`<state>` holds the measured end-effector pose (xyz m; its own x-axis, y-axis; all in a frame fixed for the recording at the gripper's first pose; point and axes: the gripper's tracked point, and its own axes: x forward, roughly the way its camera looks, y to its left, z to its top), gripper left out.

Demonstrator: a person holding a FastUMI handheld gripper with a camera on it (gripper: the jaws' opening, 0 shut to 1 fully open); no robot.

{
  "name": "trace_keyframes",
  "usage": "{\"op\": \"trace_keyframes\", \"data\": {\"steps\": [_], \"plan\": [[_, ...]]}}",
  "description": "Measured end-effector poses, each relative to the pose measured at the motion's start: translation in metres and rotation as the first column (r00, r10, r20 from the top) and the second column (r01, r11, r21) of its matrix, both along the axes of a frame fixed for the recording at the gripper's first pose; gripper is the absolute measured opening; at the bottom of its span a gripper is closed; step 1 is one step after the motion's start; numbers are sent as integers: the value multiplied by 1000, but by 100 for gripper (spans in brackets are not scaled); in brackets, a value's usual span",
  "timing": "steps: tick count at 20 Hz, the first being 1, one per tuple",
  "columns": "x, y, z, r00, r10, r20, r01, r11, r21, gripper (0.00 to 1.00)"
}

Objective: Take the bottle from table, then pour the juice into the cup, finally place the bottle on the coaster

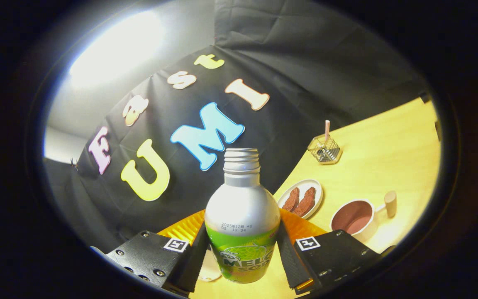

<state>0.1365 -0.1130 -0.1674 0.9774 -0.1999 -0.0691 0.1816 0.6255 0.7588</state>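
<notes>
The fingers point(242, 253) press both sides of a smooth metal bottle point(242, 216), uncapped, its neck threaded, held between them. Beyond, on the wooden desk point(388, 153): a round cup point(354, 218) with stub handle, an oval plate point(303, 197), a wire basket point(325, 149).

Bright lamp glare blown out up above, table point(388, 141) warmly lit, fisheye bends edges (centre sharp, rim v. soft).
</notes>
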Motion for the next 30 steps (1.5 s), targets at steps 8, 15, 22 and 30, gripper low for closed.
{"op": "trace_keyframes", "data": {"steps": [8, 15, 22, 30], "plan": [[0, 8, 21, 996, -37, -82, -1, 907, -420, 79], [9, 28, 27, 991, -25, -134, -65, 781, -621, 79], [15, 25, 13, 992, -25, -121, -56, 785, -617, 79], [38, 23, -38, 988, -24, -150, -79, 758, -648, 79]]}}
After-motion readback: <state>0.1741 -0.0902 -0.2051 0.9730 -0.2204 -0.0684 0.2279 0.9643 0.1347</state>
